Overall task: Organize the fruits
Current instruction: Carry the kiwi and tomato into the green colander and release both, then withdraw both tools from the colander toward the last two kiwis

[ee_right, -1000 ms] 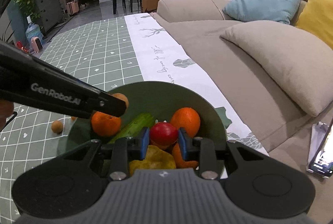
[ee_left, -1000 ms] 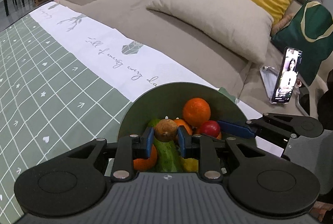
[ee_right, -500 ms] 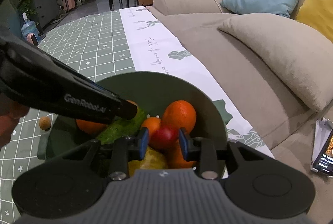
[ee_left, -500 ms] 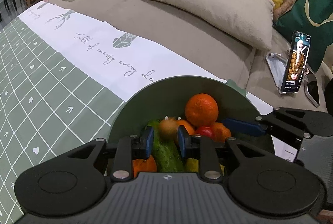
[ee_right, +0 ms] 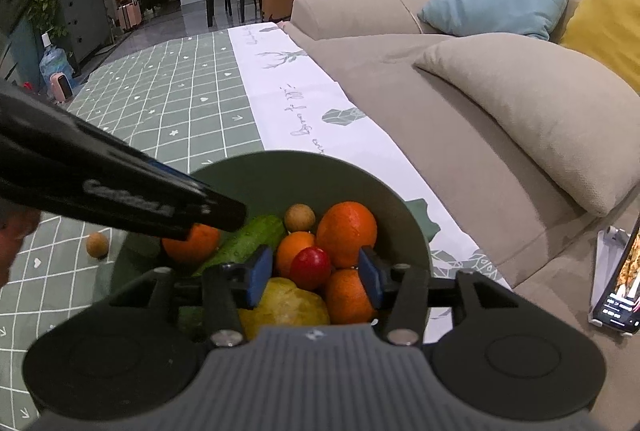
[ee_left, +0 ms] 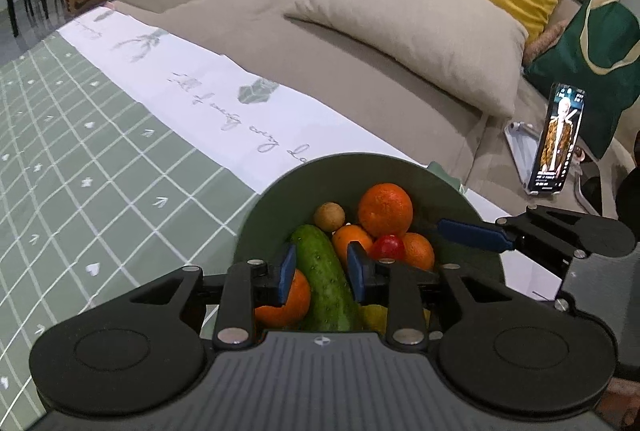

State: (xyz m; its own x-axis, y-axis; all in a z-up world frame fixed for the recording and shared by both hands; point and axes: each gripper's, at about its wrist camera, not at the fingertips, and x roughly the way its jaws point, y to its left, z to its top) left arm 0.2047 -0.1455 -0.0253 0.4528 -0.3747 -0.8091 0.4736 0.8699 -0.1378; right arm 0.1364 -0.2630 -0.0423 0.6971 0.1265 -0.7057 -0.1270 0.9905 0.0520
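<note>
Both claws hang over the green bowl (ee_left: pixel 276 199) with their jaws opening. Nothing is pinched by the left gripper (ee_left: pixel 322 267): its blue pads stand apart above the cucumber (ee_left: pixel 326 279), clear of it. Equally empty, the right gripper (ee_right: pixel 316 277) has its pads spread either side of the small red fruit (ee_right: pixel 310 267), which sits free on the pile.

Inside the bowl the cucumber lies slantwise, with an orange (ee_left: pixel 286 297) at its left, a large orange (ee_left: pixel 385 209) toward the far wall, two smaller oranges beside the red fruit, a small round brown fruit (ee_left: pixel 329 217) near the far wall, and a yellow fruit (ee_right: pixel 284 305) nearest the right camera. Another small brown fruit (ee_right: pixel 97 244) lies on the green checked tablecloth (ee_left: pixel 80 159) just left of the bowl. Beyond the cloth's white border is a beige sofa (ee_left: pixel 248 19) with cushions, and a phone (ee_left: pixel 557 137) propped on a stand.
</note>
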